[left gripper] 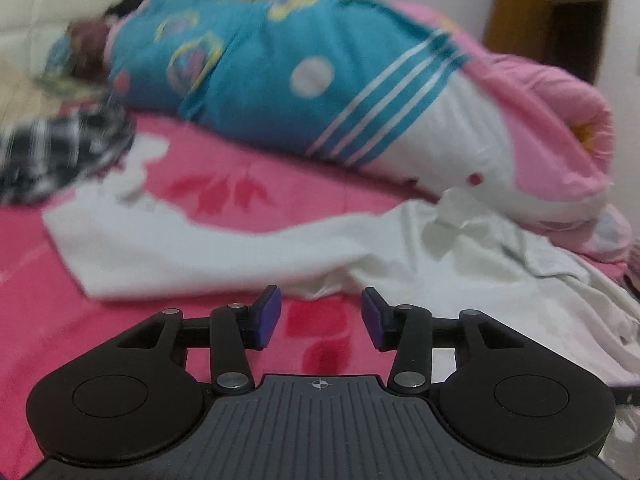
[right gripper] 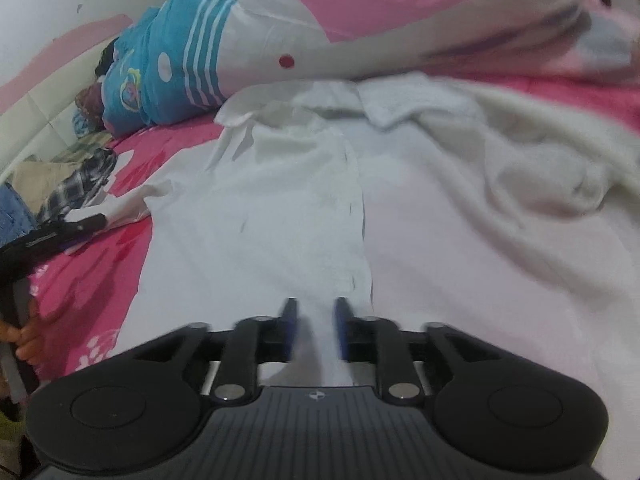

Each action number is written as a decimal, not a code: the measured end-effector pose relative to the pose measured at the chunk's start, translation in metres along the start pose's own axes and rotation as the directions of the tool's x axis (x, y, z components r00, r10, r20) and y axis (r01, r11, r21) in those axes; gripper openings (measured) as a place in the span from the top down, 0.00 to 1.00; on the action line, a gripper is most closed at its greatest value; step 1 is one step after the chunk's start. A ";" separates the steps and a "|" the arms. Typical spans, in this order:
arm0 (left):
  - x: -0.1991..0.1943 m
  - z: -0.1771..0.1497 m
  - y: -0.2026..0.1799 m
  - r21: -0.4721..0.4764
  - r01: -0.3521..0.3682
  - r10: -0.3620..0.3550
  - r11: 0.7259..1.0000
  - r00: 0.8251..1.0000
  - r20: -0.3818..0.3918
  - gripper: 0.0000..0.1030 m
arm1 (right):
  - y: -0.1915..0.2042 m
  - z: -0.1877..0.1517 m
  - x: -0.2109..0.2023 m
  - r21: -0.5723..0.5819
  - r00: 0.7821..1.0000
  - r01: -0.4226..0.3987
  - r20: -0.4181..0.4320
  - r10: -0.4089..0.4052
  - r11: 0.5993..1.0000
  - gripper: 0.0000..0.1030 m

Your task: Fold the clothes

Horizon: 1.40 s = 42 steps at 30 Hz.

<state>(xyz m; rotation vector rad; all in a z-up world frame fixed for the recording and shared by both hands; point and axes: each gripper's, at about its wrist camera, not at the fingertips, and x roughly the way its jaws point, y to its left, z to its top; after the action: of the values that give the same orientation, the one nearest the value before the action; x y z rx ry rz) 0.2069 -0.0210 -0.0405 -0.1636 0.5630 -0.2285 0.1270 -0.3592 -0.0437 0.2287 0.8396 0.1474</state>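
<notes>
Left wrist view, shirt: we see the white shirt [left gripper: 208, 240] lying on the pink bed [left gripper: 60, 340], one sleeve stretched flat toward the left edge, the rest bunched up at the right.
Left wrist view, left tongs: our left tongs [left gripper: 320, 320] are spread wide with nothing between them, hanging just short of the sleeve.
Left wrist view, around: a big blue and pink quilt roll [left gripper: 320, 92] lies along the far edge. A checked cloth [left gripper: 52, 160] sits by the far left corner.
Right wrist view, shirt: the shirt [right gripper: 280, 208] lies mostly spread out, front up, collar toward the far edge. Its right side is rumpled. We see no neat fold yet, so we think most folding is left.
Right wrist view, right tongs: our right tongs [right gripper: 314, 330] are a little apart over the near hem. They are blurry, and we cannot tell if they pinch it.
Right wrist view, in the way: the quilt roll [right gripper: 360, 32] touches the collar end, so there is little room there.
</notes>
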 end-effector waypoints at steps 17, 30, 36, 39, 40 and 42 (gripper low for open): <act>0.133 0.030 -0.066 0.145 0.158 -0.154 0.977 0.987 -0.034 0.57 | 0.053 0.110 0.070 -0.398 0.949 0.305 0.201 -0.243 0.865 0.69; 0.149 0.025 -0.036 -0.034 0.270 -0.272 0.962 0.959 -0.077 0.57 | 0.050 0.159 0.171 -0.693 0.976 0.210 0.111 -0.186 0.690 0.68; 0.151 0.024 -0.035 -0.046 0.277 -0.280 0.960 0.957 -0.076 0.57 | 0.057 0.147 0.161 -0.740 0.981 0.191 0.128 -0.144 0.645 0.96; 0.151 0.024 -0.034 -0.049 0.280 -0.283 0.959 0.956 -0.075 0.57 | 0.062 0.142 0.149 -0.751 0.972 0.235 0.199 -0.127 0.618 1.00; 0.151 0.024 -0.034 -0.051 0.280 -0.284 0.959 0.956 -0.075 0.57 | 0.064 0.142 0.145 -0.753 0.965 0.258 0.229 -0.126 0.606 1.00; 0.151 0.024 -0.034 -0.053 0.282 -0.286 0.958 0.955 -0.075 0.57 | 0.067 0.145 0.139 -0.754 0.957 0.284 0.265 -0.121 0.592 1.00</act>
<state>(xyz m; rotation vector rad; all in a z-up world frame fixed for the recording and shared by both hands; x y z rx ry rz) 0.3384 -0.0907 -0.0904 -0.2774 0.6257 -0.5055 0.3248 -0.2849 -0.0331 -0.6971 0.5339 0.2639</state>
